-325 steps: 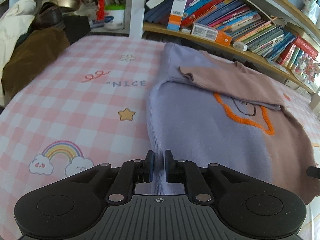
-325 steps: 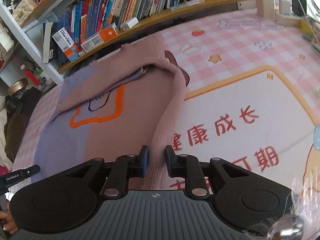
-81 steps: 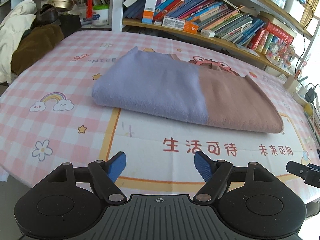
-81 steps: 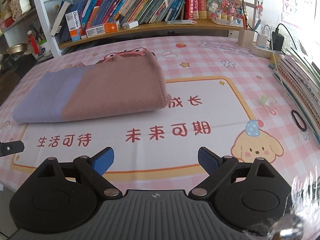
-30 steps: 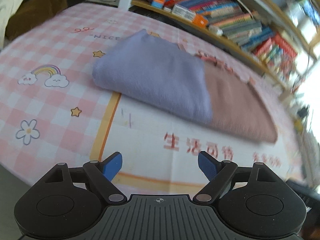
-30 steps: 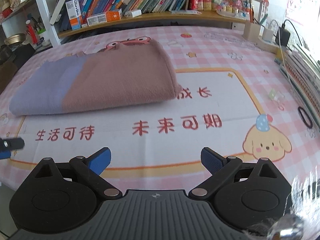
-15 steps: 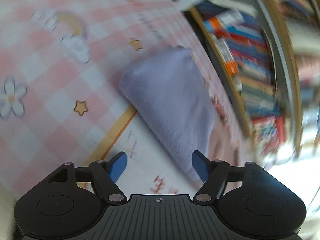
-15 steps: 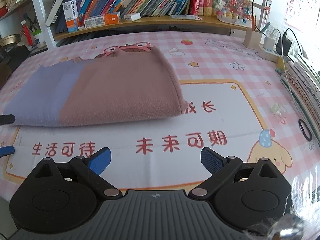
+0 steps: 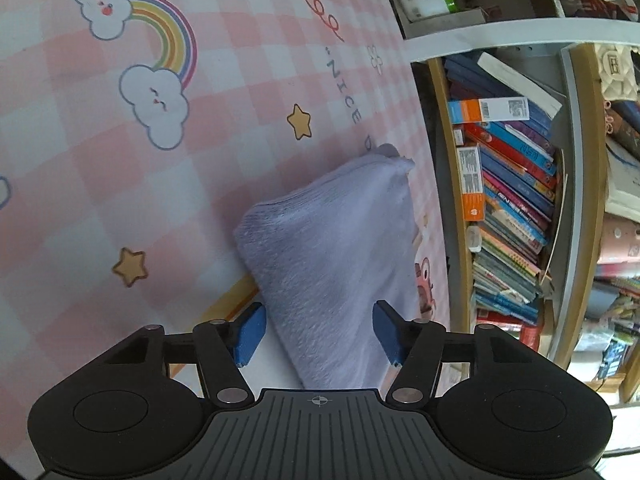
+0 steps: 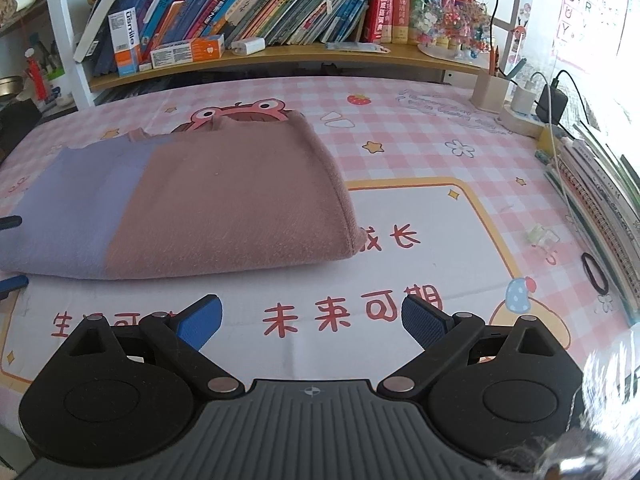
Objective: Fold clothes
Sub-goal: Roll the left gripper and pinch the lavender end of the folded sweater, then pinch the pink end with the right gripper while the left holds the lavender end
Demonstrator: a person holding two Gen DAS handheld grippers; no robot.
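Observation:
A folded sweater, lilac at one end and dusty pink at the other, lies on the pink checked table cover [image 10: 400,136]. In the right wrist view the sweater [image 10: 192,204] lies across the left half of the table. My right gripper [image 10: 312,316] is open and empty, just in front of the fold's near edge. In the left wrist view, rolled sideways, my left gripper [image 9: 318,334] is open with its blue pads either side of the sweater's lilac end [image 9: 332,256]. Its blue fingertips [image 10: 12,282] show at the far left of the right wrist view.
A bookshelf [image 10: 256,12] full of books runs along the table's far edge. At the right edge are a pen holder [image 10: 490,90], chargers with cables [image 10: 548,100], stacked notebooks [image 10: 600,184], a black hair tie [image 10: 594,272] and a small clear clip [image 10: 540,238].
My left gripper has rolled sideways and moved in onto the sweater's lilac end. My right gripper has moved slightly closer to the sweater. Both stay open.

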